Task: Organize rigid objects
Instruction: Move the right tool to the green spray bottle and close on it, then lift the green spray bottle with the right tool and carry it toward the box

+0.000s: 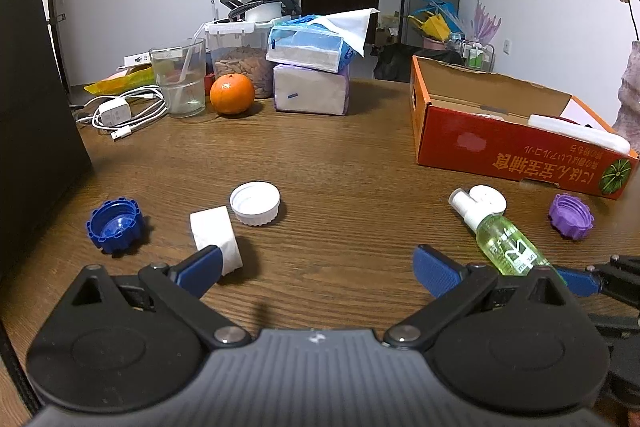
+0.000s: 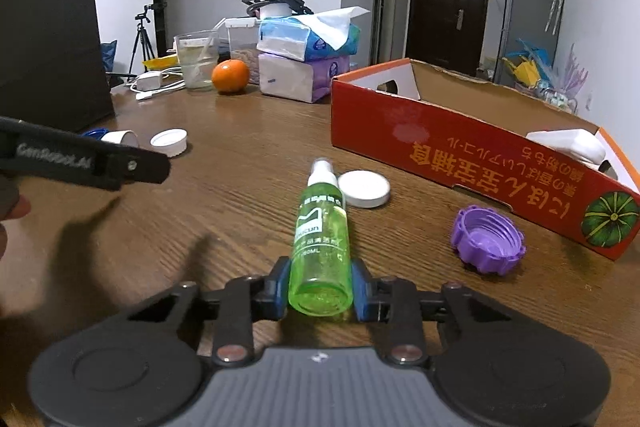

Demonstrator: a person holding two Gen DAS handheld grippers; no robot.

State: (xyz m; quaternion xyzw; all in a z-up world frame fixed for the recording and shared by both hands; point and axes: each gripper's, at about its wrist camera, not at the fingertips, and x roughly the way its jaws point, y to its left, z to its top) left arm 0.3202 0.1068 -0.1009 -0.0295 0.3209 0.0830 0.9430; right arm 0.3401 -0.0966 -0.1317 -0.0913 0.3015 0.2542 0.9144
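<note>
right gripper [image 2: 320, 291]: pads clamped on base of green bottle [image 2: 322, 227], which lies on counter [image 2: 248, 187] beside white lid [image 2: 364, 188]
left gripper [image 1: 316, 267]: jaws wide, nothing between
box [image 2: 440, 143]: near right
purple cap [image 2: 488, 241]: beside box

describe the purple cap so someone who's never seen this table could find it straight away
Find the red cardboard box on the wooden table. Just in front of its pumpkin-printed end lies the purple cap, open side up. It is the only purple lid, ridged around its edge, unlike the smooth white lid beside the green spray bottle.
</note>
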